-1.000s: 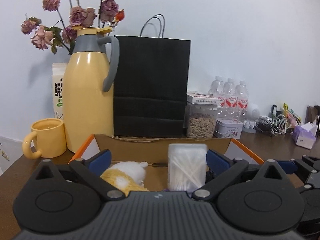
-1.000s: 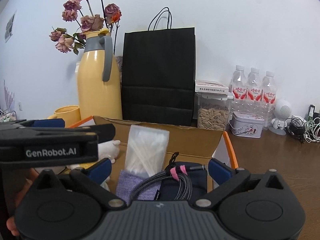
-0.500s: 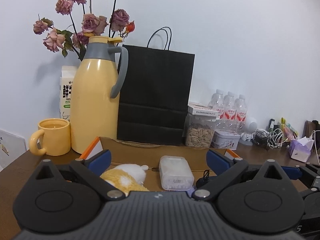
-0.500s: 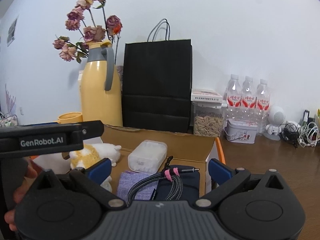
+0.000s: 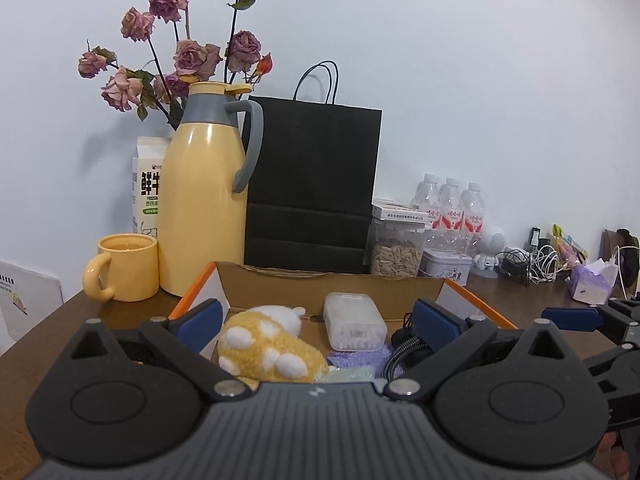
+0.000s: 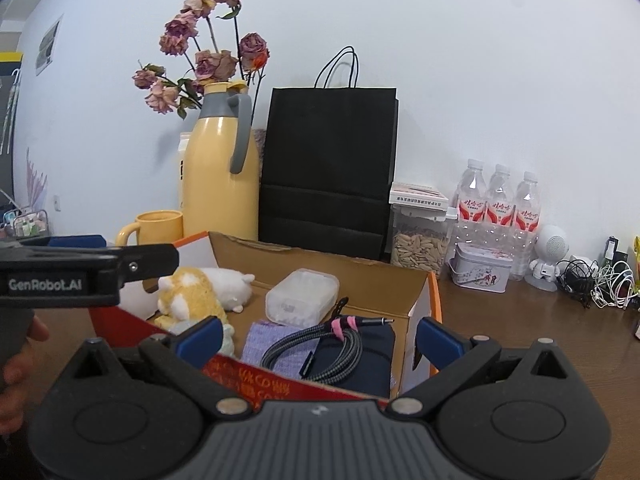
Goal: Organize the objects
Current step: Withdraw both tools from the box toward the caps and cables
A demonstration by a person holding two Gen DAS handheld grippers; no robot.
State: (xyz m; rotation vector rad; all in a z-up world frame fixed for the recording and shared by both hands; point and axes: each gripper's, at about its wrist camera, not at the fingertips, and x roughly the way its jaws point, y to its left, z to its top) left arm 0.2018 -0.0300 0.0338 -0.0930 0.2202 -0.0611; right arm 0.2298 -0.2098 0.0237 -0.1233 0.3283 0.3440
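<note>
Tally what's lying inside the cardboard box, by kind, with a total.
Plush toy: 1
Clear plastic case: 1
Braided cable: 1
Purple cloth: 1
Dark navy pouch: 1
Total: 5 visible; parts of the cardboard box are hidden behind each gripper.

A yellow thermos (image 5: 202, 196) stands beside a black paper bag (image 5: 312, 184).

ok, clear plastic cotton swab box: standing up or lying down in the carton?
Lying down. The clear plastic cotton swab box rests flat on the floor of the open cardboard carton, beside the yellow plush toy.
</note>
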